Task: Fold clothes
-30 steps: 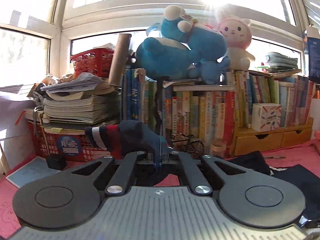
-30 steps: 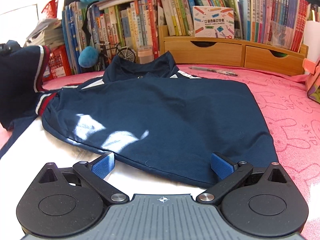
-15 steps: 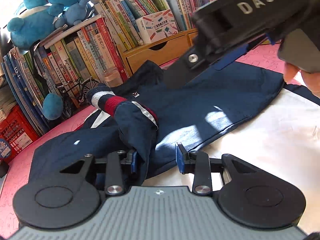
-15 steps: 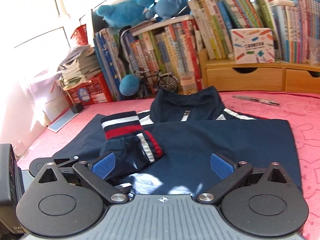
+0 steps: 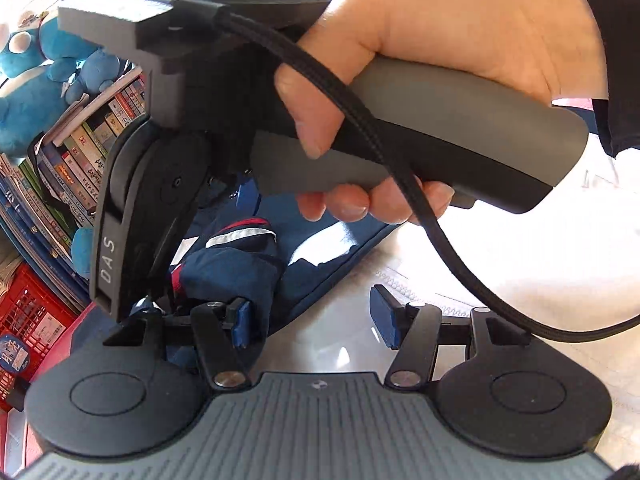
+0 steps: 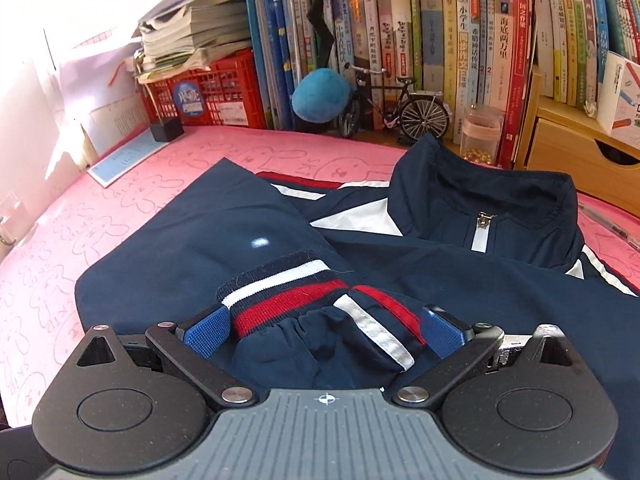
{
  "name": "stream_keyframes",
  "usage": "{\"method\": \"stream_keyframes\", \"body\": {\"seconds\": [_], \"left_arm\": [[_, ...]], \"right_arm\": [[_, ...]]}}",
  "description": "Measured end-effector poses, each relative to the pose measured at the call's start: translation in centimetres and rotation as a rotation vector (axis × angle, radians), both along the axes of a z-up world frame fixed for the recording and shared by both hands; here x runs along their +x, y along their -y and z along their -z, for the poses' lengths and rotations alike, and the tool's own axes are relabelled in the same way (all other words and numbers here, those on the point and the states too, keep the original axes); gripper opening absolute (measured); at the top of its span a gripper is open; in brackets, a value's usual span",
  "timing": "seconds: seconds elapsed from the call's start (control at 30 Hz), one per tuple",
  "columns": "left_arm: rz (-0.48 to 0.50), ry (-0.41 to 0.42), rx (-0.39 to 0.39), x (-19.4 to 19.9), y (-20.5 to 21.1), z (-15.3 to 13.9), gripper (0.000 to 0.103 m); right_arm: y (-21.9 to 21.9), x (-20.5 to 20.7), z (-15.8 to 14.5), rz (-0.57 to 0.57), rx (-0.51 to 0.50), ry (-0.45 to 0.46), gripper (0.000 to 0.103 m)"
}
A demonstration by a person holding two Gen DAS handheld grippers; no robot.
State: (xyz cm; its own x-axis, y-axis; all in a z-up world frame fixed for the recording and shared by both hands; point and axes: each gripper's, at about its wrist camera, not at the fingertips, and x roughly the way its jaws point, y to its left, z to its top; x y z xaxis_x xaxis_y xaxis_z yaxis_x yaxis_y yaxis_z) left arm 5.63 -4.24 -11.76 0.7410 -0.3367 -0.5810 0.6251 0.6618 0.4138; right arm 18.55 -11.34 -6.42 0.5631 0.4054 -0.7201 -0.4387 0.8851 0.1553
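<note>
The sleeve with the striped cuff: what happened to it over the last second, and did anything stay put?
The left claw carried the sleeve from up in the air down onto the jacket, then opened and let go. The right claw swung over from the jacket's hem and now straddles the striped cuff, open, not gripping. The jacket's body and collar, the books and the toy bicycle stayed put.

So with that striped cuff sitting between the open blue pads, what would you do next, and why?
Probably close the right gripper on the cuff. Its jaws stand open on either side of the striped band, which lies bunched on the navy jacket, so a gentle pinch should secure the sleeve. The left gripper is open too, so it is not gripping the sleeve.
</note>
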Motion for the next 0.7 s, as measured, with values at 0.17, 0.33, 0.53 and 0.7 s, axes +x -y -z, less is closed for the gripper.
{"method": "stream_keyframes", "body": {"seconds": [0.17,0.33,0.53,0.7], "left_arm": [[-0.004,-0.044,-0.092,0.6,-1.3,-1.2,0.057],[0.002,-0.075,-0.190,0.5,-2.1,-2.7,0.064],[-0.005,-0.135,-0.248,0.8,-2.4,-2.5,0.067],[0.022,-0.150,-0.246,0.0,-2.8,-2.6,0.067]], "right_arm": [[5.5,-0.3,-0.4,0.153,0.150,0.003,0.045],[12.1,-2.2,-0.7,0.343,0.173,0.023,0.048],[16.2,-5.5,2.1,0.466,0.057,-0.095,0.062],[17.3,-7.2,2.5,0.466,0.284,-0.107,0.079]]}}
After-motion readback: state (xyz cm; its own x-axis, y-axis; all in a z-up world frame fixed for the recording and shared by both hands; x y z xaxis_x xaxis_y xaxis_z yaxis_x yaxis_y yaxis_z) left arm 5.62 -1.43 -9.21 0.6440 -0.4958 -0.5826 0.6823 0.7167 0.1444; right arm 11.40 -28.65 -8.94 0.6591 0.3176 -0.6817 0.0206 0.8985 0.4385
